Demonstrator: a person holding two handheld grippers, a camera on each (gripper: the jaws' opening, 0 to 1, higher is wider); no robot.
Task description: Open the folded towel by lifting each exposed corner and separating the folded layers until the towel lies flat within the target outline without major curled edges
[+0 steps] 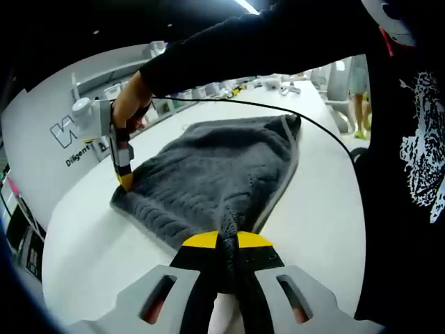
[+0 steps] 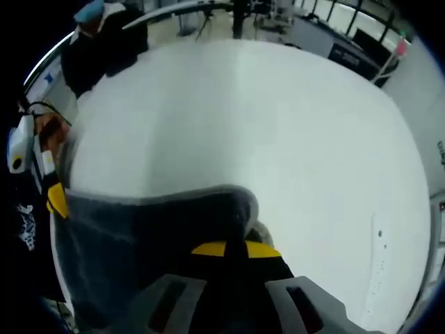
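Observation:
A dark grey towel (image 1: 215, 167) with a paler grey border lies rumpled on the white table (image 1: 313, 209). My left gripper (image 1: 227, 241) is shut on its near corner, with cloth bunched between the yellow tips. At the towel's left corner, my right gripper (image 1: 124, 179), held by a hand, pinches the edge. In the right gripper view, the right gripper (image 2: 235, 249) is shut on the towel (image 2: 139, 236), whose bordered edge runs left to the left gripper (image 2: 57, 200). The far corner (image 1: 288, 125) rests on the table.
A black cable (image 1: 278, 108) arcs over the towel's far end. Small items (image 1: 285, 85) sit at the table's far end and a person (image 1: 359, 97) stands beyond it. Another person (image 2: 104, 42) in dark clothes is past the table edge. Bare tabletop (image 2: 264, 125) stretches ahead.

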